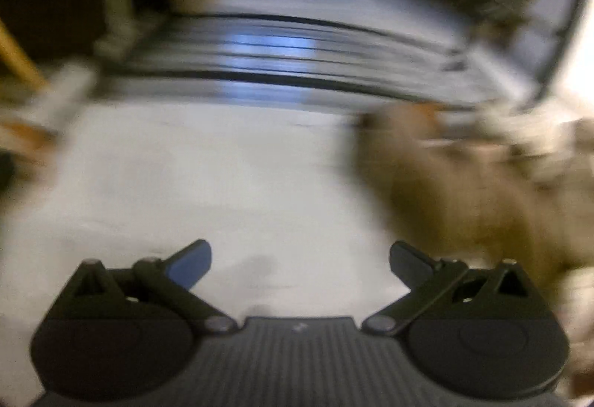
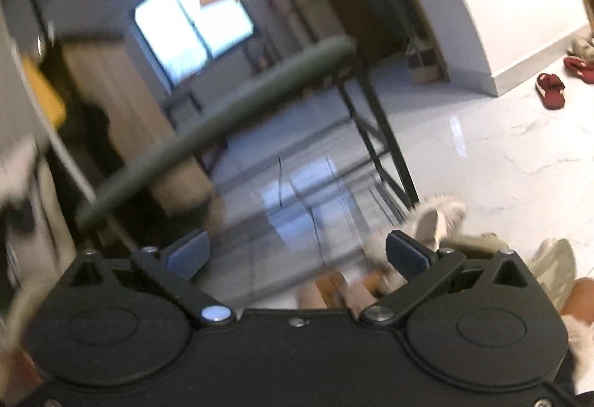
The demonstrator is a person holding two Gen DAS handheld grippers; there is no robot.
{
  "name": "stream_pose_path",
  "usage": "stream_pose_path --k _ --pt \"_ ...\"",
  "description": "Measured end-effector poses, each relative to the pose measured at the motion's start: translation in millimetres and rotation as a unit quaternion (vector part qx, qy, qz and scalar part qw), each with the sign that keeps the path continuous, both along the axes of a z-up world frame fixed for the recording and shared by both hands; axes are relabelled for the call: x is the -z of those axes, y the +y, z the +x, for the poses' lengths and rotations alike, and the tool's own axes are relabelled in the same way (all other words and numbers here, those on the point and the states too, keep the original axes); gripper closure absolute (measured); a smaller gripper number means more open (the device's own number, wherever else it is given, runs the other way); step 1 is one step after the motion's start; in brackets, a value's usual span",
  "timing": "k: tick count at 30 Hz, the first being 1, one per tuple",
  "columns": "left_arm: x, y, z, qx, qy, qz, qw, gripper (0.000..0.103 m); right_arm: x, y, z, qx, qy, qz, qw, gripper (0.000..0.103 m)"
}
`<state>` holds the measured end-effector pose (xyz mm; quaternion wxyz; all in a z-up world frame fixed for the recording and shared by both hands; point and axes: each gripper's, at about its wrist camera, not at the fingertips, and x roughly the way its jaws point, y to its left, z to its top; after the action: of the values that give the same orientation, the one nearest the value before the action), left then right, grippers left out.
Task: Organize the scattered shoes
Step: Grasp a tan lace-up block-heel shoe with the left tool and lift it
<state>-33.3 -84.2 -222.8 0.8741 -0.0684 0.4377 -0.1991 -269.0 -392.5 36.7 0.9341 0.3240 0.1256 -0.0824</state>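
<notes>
I am holding my left claw [image 1: 300, 264] spread wide with nothing between its blue-padded fingers, pointing low over the pale glossy floor [image 1: 208, 177] toward the dark wire-tiered metal shoe rack [image 1: 289, 47]. The rack is my landmark here. Its lower tier is showing as thin parallel rods with a blue-white sheen. The frame is smeared, so fine detail is not readable.

Just right of the rack's front edge, a tan fuzzy shoe-like mass [image 1: 456, 191] is lying on the floor; the outline is too blurred to say which kind or how many.

I am holding my right claw [image 2: 297, 258] spread as well, gripping nothing, and tilted upward past the rack's rounded dark top rail [image 2: 222, 125]. At the rack's foot a cream fleece-lined slipper [image 2: 438, 217] is lying on the white marbled tile. Well away from the rack, by the wall corner, a pair of dark red soft slippers [image 2: 551, 89] is lying apart and askew.

Judgement: with both claws spread and holding nothing, these shoes are off the rack, so the sorting looks unfinished.
</notes>
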Motion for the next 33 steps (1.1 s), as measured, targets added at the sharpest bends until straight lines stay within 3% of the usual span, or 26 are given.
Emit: stream_pose_path --k 4,6,12,20,22,24,27,29,33 --pt "13 -20 11 -0.001 0.043 -0.078 0.9960 0.001 4 -7 -1 0.008 -0.006 0.019 1.000 0.000" --pt "17 -28 19 -0.011 0.054 -0.096 0.9939 0.001 9 -9 3 -0.003 0.002 0.035 0.999 0.000" --pt "31 -76 68 -0.062 0.065 -0.050 0.9947 0.001 12 -10 6 -0.014 0.004 0.048 0.999 0.000" --pt "50 -94 89 -0.051 0.082 -0.050 0.9941 0.002 15 -12 7 0.003 0.009 0.050 0.999 0.000" --pt "55 -98 94 -0.048 0.086 -0.050 0.9939 0.008 19 -19 8 0.012 0.010 0.064 0.998 0.000" --pt "60 -102 99 -0.045 0.091 -0.050 0.9937 0.025 22 -21 11 0.016 0.019 0.070 0.997 0.000" --pt "67 -109 106 -0.040 0.097 -0.050 0.9932 0.036 25 -20 15 0.016 0.034 0.066 0.997 0.000" --pt "67 -93 102 -0.042 0.101 -0.067 0.9917 0.040 25 -18 18 0.012 0.037 0.064 0.997 0.000" --pt "63 -60 87 -0.030 0.071 -0.046 0.9960 0.043 22 -7 23 -0.006 0.036 0.054 0.998 0.000"
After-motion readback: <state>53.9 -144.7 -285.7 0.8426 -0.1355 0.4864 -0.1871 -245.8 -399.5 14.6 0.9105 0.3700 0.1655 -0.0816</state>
